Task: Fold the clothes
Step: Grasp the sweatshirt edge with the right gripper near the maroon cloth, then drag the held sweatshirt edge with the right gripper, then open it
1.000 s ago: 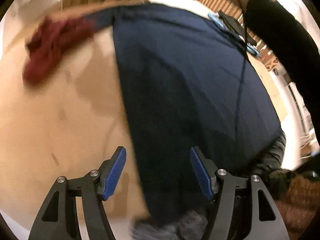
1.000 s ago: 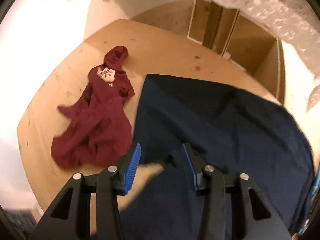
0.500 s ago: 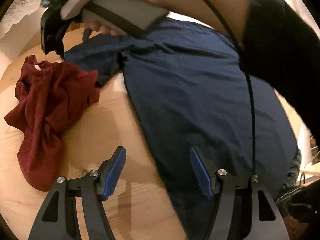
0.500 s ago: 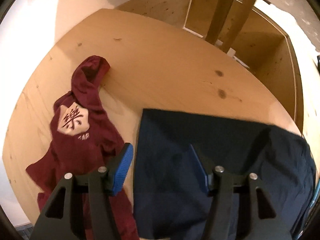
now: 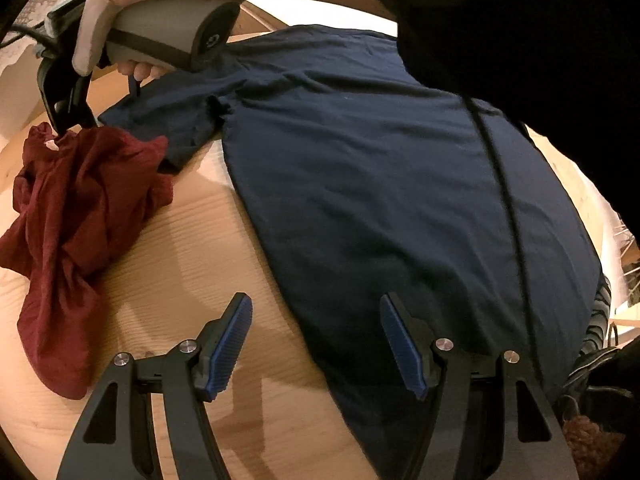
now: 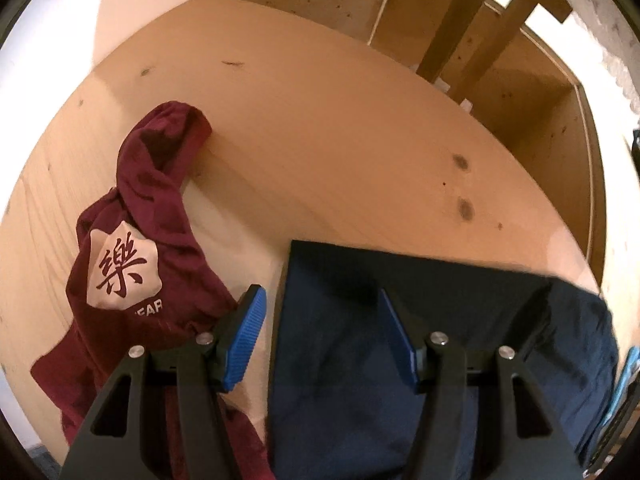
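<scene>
Currently: navy shirt flat, maroon shirt crumpled

Navy shirt (image 5: 380,184) lies spread on the tabletop (image 6: 320,128), unfolded, one sleeve out. Maroon shirt (image 6: 132,272) sits bunched just beside it. Left gripper (image 5: 316,340) and right gripper (image 6: 320,332): jaws released, empty. Both garments unfolded as they lie.

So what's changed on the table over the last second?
The right gripper has moved forward to the navy shirt's sleeve edge beside the maroon shirt. The left gripper steadied at the hem. Both stayed open, gripping nothing; the shirts lie as before.
</scene>
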The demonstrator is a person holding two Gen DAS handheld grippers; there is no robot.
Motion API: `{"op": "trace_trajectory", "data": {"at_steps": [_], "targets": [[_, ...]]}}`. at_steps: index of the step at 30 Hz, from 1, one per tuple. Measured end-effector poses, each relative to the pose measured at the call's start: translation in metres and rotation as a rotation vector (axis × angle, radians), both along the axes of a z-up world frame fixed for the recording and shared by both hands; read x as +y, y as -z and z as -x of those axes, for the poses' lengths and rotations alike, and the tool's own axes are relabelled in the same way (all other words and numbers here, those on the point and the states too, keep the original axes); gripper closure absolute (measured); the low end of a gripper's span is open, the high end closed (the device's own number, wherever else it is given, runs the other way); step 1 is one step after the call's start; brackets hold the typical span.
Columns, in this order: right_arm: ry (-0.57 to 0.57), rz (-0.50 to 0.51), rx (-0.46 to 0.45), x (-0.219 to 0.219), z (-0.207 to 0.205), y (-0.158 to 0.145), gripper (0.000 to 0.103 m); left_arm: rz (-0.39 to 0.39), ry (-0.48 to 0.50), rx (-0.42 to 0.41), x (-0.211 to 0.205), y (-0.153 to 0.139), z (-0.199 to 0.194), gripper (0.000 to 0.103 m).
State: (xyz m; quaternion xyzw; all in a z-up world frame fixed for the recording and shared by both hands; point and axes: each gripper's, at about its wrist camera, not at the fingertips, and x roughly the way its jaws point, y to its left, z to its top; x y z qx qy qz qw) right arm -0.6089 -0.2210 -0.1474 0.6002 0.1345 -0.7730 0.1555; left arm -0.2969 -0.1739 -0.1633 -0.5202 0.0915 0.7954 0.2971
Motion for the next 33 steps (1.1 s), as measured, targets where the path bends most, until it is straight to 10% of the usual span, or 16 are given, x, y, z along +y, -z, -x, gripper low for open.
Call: {"op": "trace_trajectory", "data": {"at_steps": [6, 10, 33], "targets": [[-0.017, 0.031, -0.005, 0.011, -0.002, -0.001, 0.061, 0.002, 0.0, 0.002, 0.0, -0.001, -0.004, 0.039], [-0.028, 0.015, 0.029, 0.014, -0.004, -0.002, 0.095, 0.004, -0.001, 0.002, 0.001, -0.001, -0.006, 0.039], [0.166, 0.475, 0.03, 0.206, -0.016, -0.047, 0.096, 0.041, 0.042, -0.004, 0.036, 0.007, 0.004, 0.039]]}}
